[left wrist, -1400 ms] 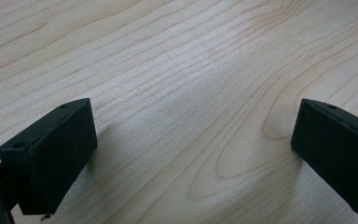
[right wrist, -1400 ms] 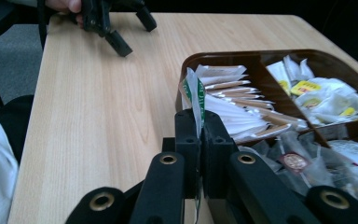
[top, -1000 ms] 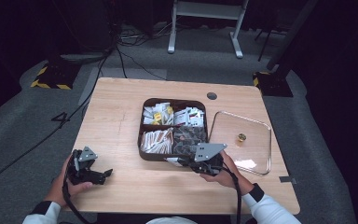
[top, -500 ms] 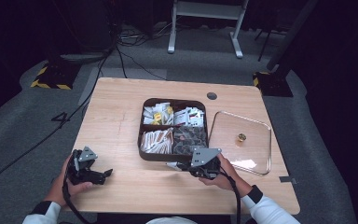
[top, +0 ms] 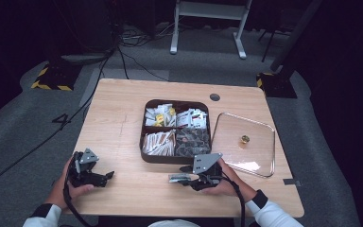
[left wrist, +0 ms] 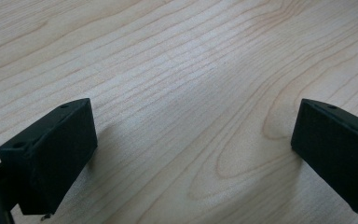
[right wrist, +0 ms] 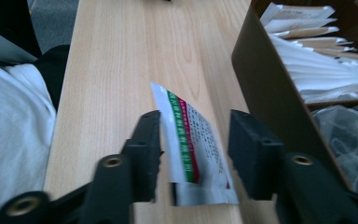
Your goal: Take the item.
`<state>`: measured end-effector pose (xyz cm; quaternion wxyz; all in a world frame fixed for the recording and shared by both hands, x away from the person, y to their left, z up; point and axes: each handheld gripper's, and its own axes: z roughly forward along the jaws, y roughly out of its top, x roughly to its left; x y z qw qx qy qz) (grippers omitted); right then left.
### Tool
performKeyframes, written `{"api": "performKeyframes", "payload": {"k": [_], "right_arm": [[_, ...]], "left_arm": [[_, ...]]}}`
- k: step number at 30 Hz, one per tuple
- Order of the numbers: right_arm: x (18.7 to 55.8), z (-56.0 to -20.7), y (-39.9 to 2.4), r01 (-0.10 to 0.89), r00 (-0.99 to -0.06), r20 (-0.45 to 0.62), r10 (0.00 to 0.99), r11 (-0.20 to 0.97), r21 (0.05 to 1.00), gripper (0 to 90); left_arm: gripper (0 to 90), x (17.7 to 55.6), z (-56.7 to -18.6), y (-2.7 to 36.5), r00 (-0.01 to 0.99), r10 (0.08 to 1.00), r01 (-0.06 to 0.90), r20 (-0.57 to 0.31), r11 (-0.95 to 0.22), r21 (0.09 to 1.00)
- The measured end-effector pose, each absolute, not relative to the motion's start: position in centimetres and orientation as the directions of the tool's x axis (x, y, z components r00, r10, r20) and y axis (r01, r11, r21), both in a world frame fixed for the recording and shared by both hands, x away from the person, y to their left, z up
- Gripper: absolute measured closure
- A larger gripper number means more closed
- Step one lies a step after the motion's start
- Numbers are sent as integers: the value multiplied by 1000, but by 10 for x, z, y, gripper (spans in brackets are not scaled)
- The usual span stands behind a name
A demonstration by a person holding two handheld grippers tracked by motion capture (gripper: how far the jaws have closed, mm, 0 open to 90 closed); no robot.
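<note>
The sachet (right wrist: 193, 149) lay flat on the table (top: 123, 123) near its front edge, just in front of the brown compartment tray (top: 144, 156). The right gripper (top: 185, 176) straddled it, its jaws having just been opening, apart and off the packet. Near the front-left corner the left gripper (top: 105, 177) rested, jaws wide apart over bare wood. A clear lid (top: 264, 142) lay beside the tray, toward the right edge.

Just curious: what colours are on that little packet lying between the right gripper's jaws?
The packet is white with green and red stripes and small dark print, clearest in the right gripper view.
</note>
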<state>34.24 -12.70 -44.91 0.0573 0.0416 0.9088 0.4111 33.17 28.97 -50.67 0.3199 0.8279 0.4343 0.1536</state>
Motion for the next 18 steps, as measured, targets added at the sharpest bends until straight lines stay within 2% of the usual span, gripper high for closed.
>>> {"api": "performKeyframes", "payload": {"k": [4, 18], "right_arm": [[340, -452, -127, 42, -992, -49, 115, 676, 736, 388], [351, -449, -144, 103, -972, -65, 224, 661, 744, 297]], "left_arm": [[4, 332, -507, 290, 576, 817, 621, -25, -418, 663], [4, 332, -507, 290, 575, 817, 622, -25, -417, 663]]}}
